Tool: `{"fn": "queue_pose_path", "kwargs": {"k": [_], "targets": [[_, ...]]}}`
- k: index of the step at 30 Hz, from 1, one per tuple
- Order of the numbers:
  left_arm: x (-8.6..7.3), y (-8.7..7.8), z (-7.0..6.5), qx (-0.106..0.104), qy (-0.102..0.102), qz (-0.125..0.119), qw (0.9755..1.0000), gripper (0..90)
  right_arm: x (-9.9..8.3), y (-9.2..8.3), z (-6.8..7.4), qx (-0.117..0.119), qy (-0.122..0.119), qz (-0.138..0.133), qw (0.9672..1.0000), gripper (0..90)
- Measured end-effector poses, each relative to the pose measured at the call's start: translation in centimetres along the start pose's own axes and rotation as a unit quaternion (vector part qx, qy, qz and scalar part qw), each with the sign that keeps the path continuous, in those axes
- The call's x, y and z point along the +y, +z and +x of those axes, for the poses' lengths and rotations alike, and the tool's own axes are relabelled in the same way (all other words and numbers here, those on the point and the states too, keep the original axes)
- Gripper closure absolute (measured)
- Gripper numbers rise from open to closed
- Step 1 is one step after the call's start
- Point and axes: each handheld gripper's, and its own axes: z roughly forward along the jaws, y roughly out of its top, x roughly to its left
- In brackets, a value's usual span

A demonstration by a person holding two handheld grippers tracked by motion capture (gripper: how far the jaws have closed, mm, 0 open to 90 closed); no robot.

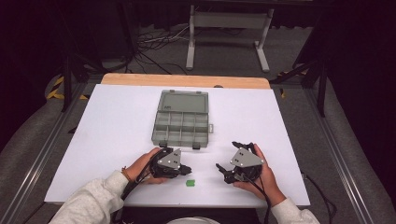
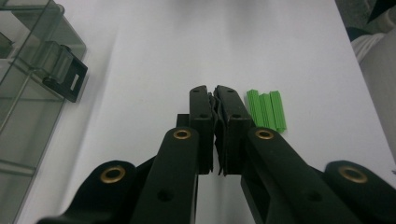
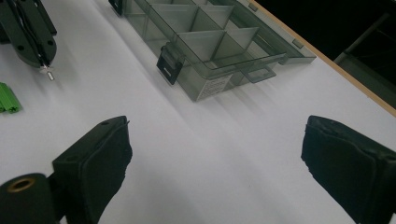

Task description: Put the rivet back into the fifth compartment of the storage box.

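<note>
A small green ribbed block (image 1: 189, 183) lies on the white table near the front edge. My left gripper (image 1: 188, 169) rests just behind it, pointing right. In the left gripper view its jaws (image 2: 214, 95) stand pressed together, with the green block (image 2: 267, 109) just to their right, untouched. In the right gripper view a small pale piece (image 3: 48, 71) pokes out of the left gripper's tip (image 3: 44, 65); what it is I cannot tell. My right gripper (image 1: 227, 155) sits to the right with its jaws wide apart (image 3: 215, 154) and only bare table between them.
An open grey clear compartment box (image 1: 183, 101) lies at the table's middle, lid folded back, its black latches (image 2: 63, 70) facing the grippers. Its front wall (image 3: 219, 84) is ahead of the right gripper. The table's wooden far edge (image 1: 187, 80) lies beyond it.
</note>
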Motion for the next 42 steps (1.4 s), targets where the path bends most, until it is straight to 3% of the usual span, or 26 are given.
{"fn": "queue_pose_path", "kwargs": {"k": [6,18,32,42], "targets": [[0.0,-0.3,0.1,0.007,-0.002,-0.005,1.0,86.5,0.0,0.0,-0.1,-0.006,0.005,-0.001,1.0,8.9],[0.0,-2.0,0.7,0.045,-0.007,-0.034,0.9984,86.5,0.0,0.0,-0.1,-0.009,0.005,0.0,1.0,9.1],[-0.3,-4.8,1.6,0.082,-0.025,-0.069,0.9939,86.5,-0.1,-0.1,-0.3,-0.014,0.007,-0.004,0.9999,9.2],[-0.7,-6.5,2.2,0.11,-0.032,-0.081,0.9902,86.5,-0.1,-0.1,-0.2,-0.012,0.006,-0.003,0.9999,9.3]]}}
